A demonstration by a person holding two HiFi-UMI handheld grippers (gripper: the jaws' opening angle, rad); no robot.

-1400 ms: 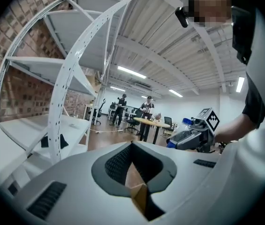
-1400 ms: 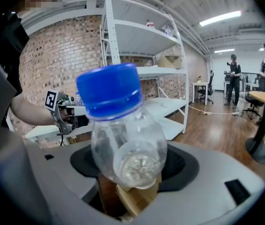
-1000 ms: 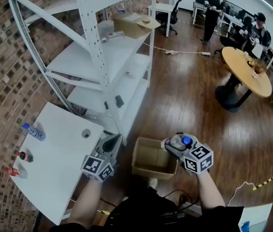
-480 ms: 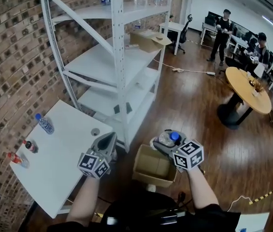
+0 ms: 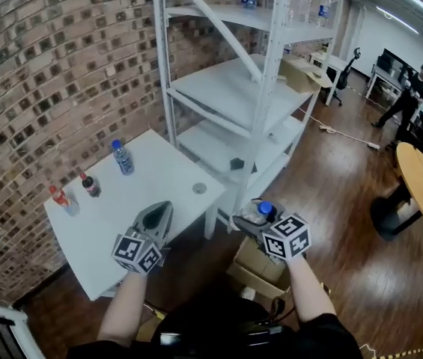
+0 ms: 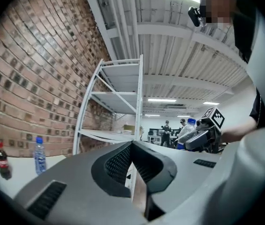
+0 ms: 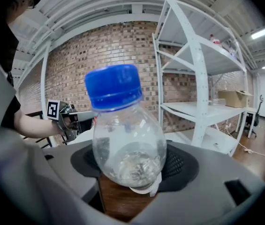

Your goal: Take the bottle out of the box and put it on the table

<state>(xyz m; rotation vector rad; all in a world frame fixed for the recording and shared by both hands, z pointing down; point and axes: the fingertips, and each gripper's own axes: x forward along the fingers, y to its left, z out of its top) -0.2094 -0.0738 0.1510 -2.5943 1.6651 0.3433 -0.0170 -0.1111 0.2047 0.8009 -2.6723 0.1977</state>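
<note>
Whereas a second ago the clear, blue-capped bottle [image 5: 258, 212] hung just above the open cardboard box [image 5: 256, 269], it now sits off the corner of the white tabletop [image 5: 162, 174], not yet over it, with the box below the wrist. The right gripper [image 5: 252, 219] has its jaws spread wide around the bottle's body, pads pressing on it. The left gripper [image 5: 161, 209] has swung to the tabletop's near edge, jaws closed together on nothing. The lift-out looks done. What remains is the short carry across and the set-down, clear of the water bottle [image 5: 123, 157] and two smaller drink bottles [image 5: 89, 185] at the far side.
</note>
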